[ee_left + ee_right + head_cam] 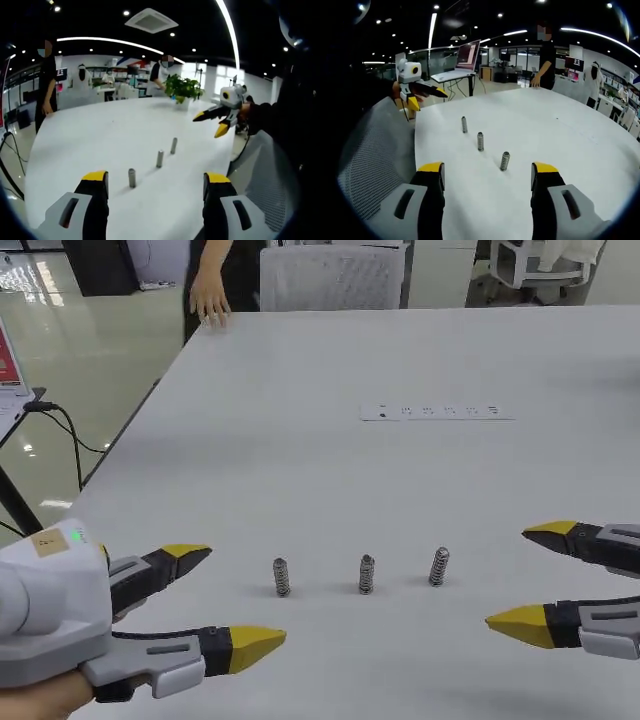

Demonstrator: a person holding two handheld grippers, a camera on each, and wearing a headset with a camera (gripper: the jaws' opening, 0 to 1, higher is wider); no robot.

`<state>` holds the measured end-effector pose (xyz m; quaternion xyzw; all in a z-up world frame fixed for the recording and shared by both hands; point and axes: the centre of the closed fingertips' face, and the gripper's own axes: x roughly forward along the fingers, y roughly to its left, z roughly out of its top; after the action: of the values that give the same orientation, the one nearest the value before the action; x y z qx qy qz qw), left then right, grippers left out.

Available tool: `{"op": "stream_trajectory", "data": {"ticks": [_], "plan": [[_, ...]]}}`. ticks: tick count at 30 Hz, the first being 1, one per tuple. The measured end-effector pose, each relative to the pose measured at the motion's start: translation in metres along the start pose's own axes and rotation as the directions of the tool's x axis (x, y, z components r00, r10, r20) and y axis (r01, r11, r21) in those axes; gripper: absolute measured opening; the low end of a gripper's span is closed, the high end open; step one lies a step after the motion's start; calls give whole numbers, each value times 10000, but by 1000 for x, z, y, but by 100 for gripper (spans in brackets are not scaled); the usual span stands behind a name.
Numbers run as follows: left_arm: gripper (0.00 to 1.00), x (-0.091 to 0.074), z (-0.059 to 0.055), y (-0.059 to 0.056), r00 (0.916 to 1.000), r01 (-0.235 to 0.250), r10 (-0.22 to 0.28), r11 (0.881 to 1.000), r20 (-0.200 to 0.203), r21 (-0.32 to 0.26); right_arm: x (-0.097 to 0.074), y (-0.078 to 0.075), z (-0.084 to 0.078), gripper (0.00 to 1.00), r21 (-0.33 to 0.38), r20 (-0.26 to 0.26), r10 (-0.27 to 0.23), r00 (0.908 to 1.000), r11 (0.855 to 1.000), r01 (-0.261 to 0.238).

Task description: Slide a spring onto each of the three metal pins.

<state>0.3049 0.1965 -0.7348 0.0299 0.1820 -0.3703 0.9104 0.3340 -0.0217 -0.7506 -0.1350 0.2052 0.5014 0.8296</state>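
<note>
Three short metal pins stand upright in a row on the white table, each with a spring coiled around it: left [282,577], middle [366,574], right [439,566]. The same row appears in the left gripper view [159,158] and the right gripper view [480,141]. My left gripper [228,602] hovers open at the lower left, a short way from the left pin, with nothing between its yellow-tipped fingers. My right gripper [530,575] is open and empty to the right of the row. The right gripper [212,122] shows across the table, as does the left gripper [422,97].
A white power strip [437,413] lies flat further back on the table. A person's hand [209,302] rests at the far left edge. A mesh chair [332,278] stands behind the table. A cable [70,435] hangs off to the left.
</note>
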Motion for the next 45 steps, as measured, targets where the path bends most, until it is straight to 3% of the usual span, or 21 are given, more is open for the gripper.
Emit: {"op": "stream_trajectory", "data": {"ticks": [5, 12, 45], "plan": [[74, 2, 2, -2, 10000, 41, -41, 10000, 54, -6, 1, 0, 0, 70, 13, -14, 11, 10000, 10000, -11], [73, 4, -4, -5, 9999, 130, -130, 9999, 0, -70, 0, 1, 0, 70, -5, -57, 28, 10000, 10000, -28], [73, 5, -3, -9, 9995, 276, -275, 9996, 122, -101, 0, 4, 4, 69, 56, -84, 18, 10000, 10000, -18]]}}
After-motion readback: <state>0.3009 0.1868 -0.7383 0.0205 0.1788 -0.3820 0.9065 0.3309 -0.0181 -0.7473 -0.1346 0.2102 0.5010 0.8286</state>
